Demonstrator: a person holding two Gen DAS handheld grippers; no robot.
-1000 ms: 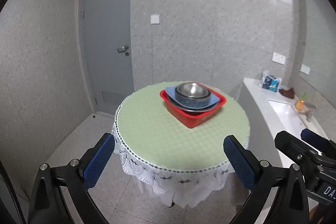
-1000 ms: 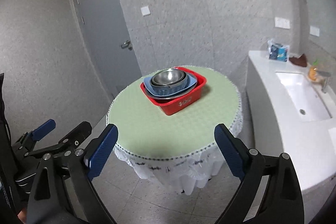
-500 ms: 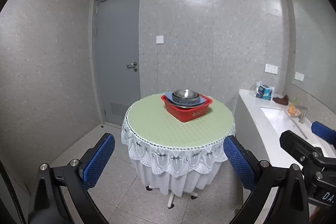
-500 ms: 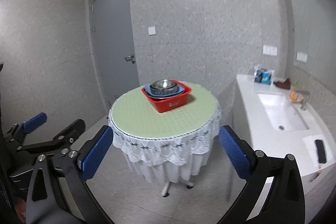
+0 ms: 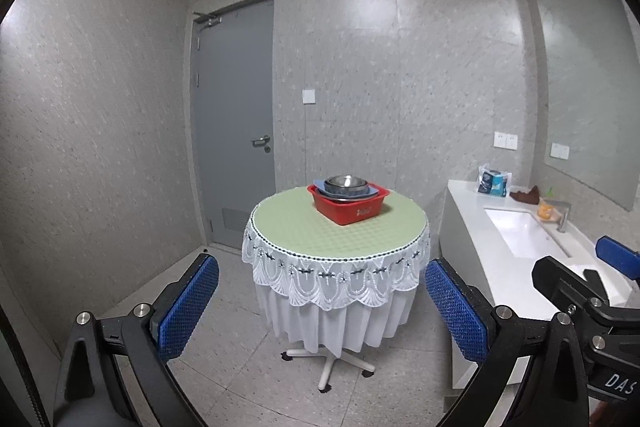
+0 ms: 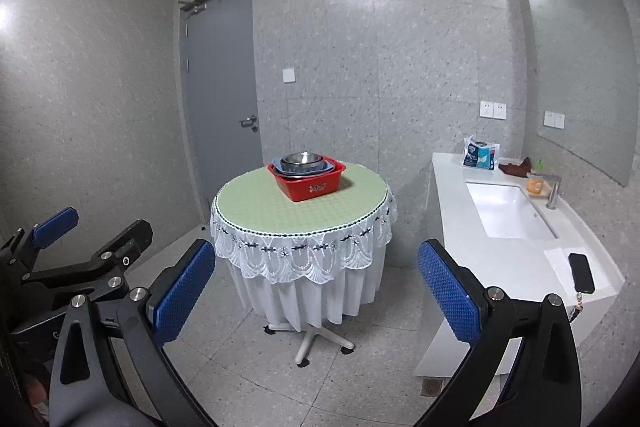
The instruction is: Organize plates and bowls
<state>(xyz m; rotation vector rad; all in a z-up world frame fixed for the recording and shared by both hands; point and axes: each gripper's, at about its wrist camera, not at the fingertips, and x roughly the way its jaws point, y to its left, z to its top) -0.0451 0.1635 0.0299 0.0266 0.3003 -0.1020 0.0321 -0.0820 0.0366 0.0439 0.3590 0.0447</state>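
dishes sit stacked in a red basin (image 5: 349, 206) on the round table (image 5: 304, 231), well apart from both grippers: a steel bowl (image 5: 346, 182) nests on top of a blue dish (image 5: 370, 191), with another metal rim showing under them. the basin stands toward the far side of the green tabletop, and a white lace cloth (image 5: 332, 279) hangs around the edge down over the wheeled pedestal base (image 5: 327, 367).

left gripper (image 5: 320, 303) hangs low over the floor, jaws spread wide with nothing between the blue pads. right gripper (image 6: 316, 291) is likewise spread wide and holds nothing; the left one's black frame shows at its left side.

open floor lies between the grippers and the table. a grey door (image 5: 236, 123) is shut behind the table. a white counter (image 6: 516, 259) with a sink (image 6: 508, 211) and tap (image 6: 552, 187) runs along the right wall, near the table's right edge; on it lie a blue packet (image 6: 480, 157), an orange item (image 6: 535, 186), a brown object (image 6: 518, 167) and a dark phone (image 6: 581, 273).
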